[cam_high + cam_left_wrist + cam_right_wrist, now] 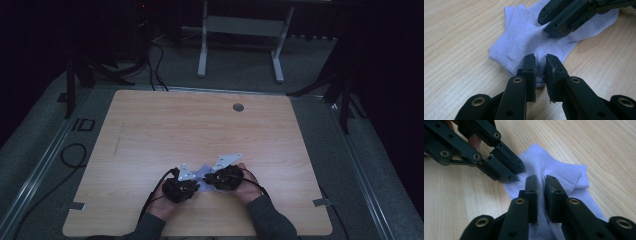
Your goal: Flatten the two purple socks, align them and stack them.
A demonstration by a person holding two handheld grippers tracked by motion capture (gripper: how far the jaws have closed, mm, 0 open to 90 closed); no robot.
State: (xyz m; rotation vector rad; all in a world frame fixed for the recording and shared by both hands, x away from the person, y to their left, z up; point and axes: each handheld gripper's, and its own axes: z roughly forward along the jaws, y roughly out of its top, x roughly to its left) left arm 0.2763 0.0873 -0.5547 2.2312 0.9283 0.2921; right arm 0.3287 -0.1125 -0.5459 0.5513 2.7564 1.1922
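The white sock (529, 40) lies on the wooden table (150, 130), low in the middle of the high view, between both hands. The left gripper (540, 68) has its jaws nearly together with a fold of sock edge between them; I cannot tell if they pinch it. The right gripper (541, 188) also stands a little open over the sock. If a pull comes now, the sock could slip out, because the hold looks thin. Both hands sit low, close together, with the grippers pointing at each other.
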